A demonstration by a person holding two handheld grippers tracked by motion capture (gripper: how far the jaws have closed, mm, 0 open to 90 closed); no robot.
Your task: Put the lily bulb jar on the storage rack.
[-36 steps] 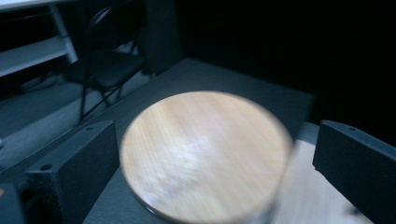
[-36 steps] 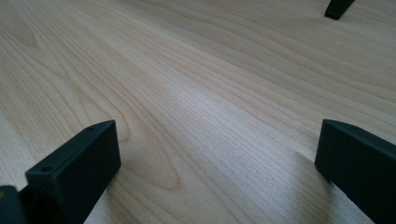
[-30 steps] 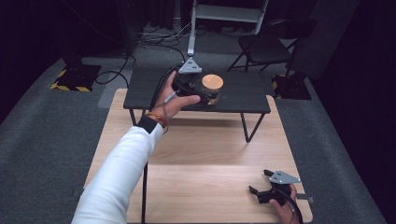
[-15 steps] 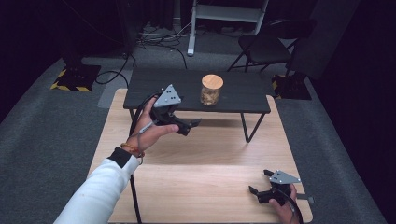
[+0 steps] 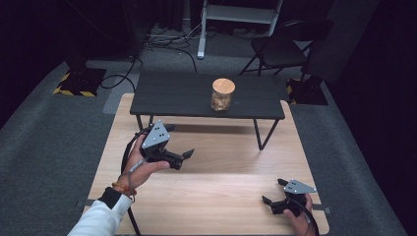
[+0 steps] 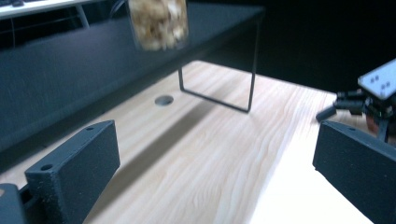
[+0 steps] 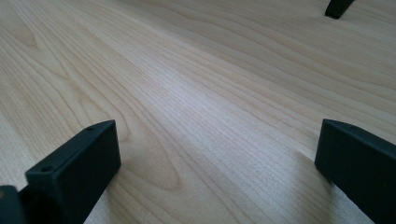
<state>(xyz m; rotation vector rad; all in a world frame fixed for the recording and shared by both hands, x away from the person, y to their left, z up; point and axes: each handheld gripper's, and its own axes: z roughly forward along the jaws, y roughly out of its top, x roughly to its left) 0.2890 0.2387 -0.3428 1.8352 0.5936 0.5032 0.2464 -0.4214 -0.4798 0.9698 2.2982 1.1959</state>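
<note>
From the high view, a big light wooden tabletop [image 5: 206, 191] fills the near part of the scene. A small black table [image 5: 172, 96] stands on its far part. A glass jar [image 5: 223, 95] with a round wooden lid sits on the black table, a bit right of the middle. The jar has brown bits inside. It stands upright with nothing touching it.

The left hand-held gripper [image 5: 183, 158] is in the person's left hand [image 5: 142, 164], above the wood on the left side. It is just in front of the black table and well apart from the jar. Its jaws are spread wide and hold nothing. A white sleeve [image 5: 96, 221] comes in from the near left corner. The right hand-held gripper [image 5: 273, 192] sits low at the near right corner of the wood. Its jaws are spread too, with nothing between them. A black chair [image 5: 278, 49] stands on the grey floor [image 5: 44, 128] far behind the tabletop.

In the left gripper view, two black jaws stand far apart with bare wood between them. The jar [image 6: 159, 23] is up high on the black table [image 6: 70, 70], a little blurry. A thin black leg of that table comes down onto the wood. The right hand-held gripper [image 6: 334, 109] shows far off at the right edge.

In the right gripper view, the two black jaws are wide apart and low over the wooden tabletop [image 7: 196, 102]. Nothing is between them.
</note>
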